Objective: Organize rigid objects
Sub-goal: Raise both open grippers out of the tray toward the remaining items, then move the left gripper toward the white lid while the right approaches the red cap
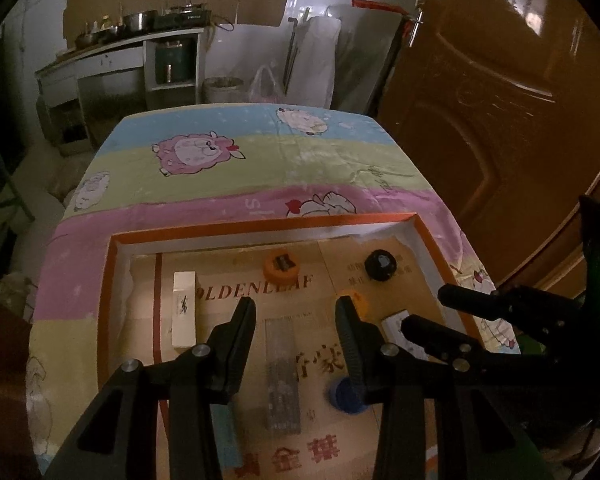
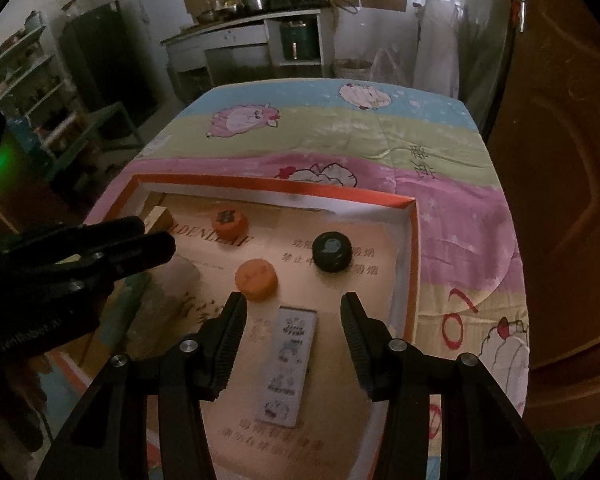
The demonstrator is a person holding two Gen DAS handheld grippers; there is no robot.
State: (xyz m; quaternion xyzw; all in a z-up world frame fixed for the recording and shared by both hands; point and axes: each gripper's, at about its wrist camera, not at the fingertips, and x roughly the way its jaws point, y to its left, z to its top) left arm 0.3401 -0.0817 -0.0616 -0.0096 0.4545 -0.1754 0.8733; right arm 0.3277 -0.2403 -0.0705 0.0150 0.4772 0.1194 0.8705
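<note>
I have both grippers hovering over the orange-rimmed box (image 1: 108, 280), which sits on the near end of the cartoon-sheep cloth (image 1: 260, 160). My left gripper (image 1: 296, 312) is spread wide and holds nothing; a grey bar (image 1: 282, 384) lies on the box floor between its fingers, with a cream block (image 1: 185, 308) to the left. My right gripper (image 2: 294, 312) is equally wide and empty, a white patterned slab (image 2: 286, 368) lying between its fingers. Farther in sit an orange cap (image 2: 257, 279), a black cap (image 2: 332, 251) to its right, and an orange sharpener (image 2: 229, 224) near the far wall.
</note>
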